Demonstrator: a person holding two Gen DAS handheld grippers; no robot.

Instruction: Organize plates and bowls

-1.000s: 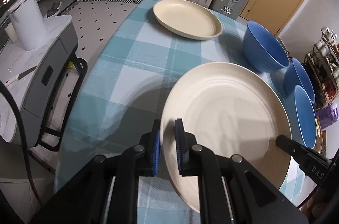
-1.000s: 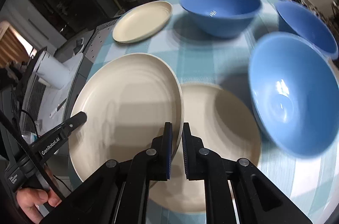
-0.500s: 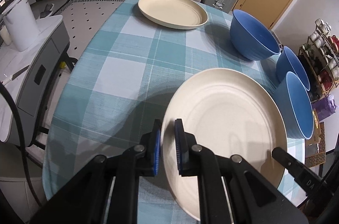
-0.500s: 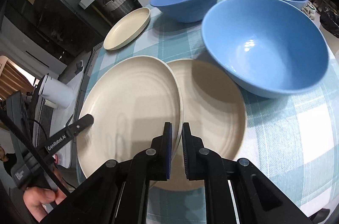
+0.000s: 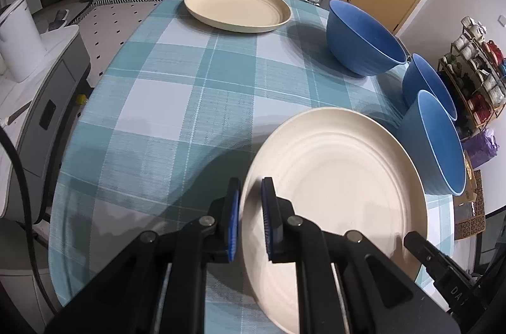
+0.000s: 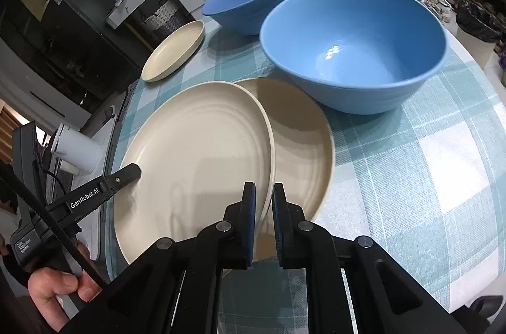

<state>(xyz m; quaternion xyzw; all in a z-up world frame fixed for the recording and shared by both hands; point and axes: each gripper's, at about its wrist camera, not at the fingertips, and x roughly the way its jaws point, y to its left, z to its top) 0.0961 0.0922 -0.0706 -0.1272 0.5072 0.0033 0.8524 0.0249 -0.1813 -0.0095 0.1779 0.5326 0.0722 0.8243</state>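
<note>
both the left gripper (image 5: 249, 215) and right gripper (image 6: 263, 220) clamp opposite rims of a cream plate (image 6: 193, 157), held tilted above a second plate (image 6: 303, 150) on the near table (image 6: 427, 163), beside blue bowls (image 6: 354, 49).

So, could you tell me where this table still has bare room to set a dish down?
Bare cloth runs along the table's left side, between the far plate and the held plate. The right side is crowded: three blue bowls close together.
</note>
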